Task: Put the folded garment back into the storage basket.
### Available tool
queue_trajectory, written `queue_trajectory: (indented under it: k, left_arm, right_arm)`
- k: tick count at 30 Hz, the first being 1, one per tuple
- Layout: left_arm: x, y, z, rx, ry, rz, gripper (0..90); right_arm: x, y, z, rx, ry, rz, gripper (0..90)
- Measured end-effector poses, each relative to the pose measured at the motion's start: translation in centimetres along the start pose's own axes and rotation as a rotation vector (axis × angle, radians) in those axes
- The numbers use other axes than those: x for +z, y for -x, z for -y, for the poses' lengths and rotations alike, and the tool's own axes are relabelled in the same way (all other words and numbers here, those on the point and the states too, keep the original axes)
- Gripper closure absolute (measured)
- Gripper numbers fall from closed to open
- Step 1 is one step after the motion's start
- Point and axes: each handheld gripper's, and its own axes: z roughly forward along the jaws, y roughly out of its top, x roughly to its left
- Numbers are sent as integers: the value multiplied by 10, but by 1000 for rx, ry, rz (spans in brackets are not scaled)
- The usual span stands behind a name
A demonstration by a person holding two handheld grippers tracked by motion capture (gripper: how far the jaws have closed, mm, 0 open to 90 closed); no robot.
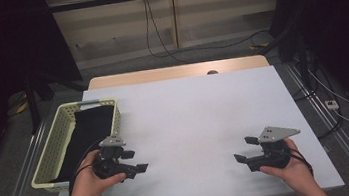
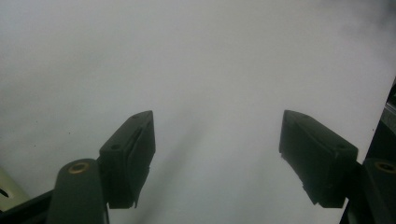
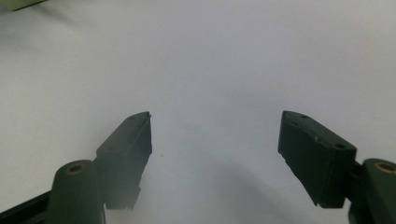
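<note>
**Dark cloth in the basket lies nearest to the left gripper**

Both grippers are held low over the white table [image 1: 191, 126], and nothing is held in either one. The jaws of the left gripper [image 1: 137, 162] are spread wide, as is seen in the left gripper view, where only bare table surface lies between them. The same is seen for the right gripper [image 1: 244, 150]: jaws wide apart, nothing between.

A black cloth [image 1: 88, 133] is lying inside the pale yellow basket [image 1: 56, 137] at the left edge of the table. Its long axis runs away from the person, along the length of the basket. The basket is just beside the left gripper, on its outer side, while the right gripper is well apart from it. The jaws of the left gripper are pointed toward the middle of the table, so a turn to the left would probably be needed before the cloth can be reached.
</note>
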Motion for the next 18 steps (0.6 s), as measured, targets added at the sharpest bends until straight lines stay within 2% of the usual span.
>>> queue_trajectory:
  k: [8,12,14,18]
  left_arm:
    - [-1,1,2,-11,30,15,256]
    - [0,1,3,-14,30,33,252]
    - [2,2,4,-11,25,22,249]
    - [2,4,5,-14,28,30,244]
  right_arm:
    - [-4,0,5,1,-2,3,260]
    - [-4,1,6,5,1,3,260]
    - [-5,1,6,6,1,4,260]
    - [-6,0,6,1,5,2,259]
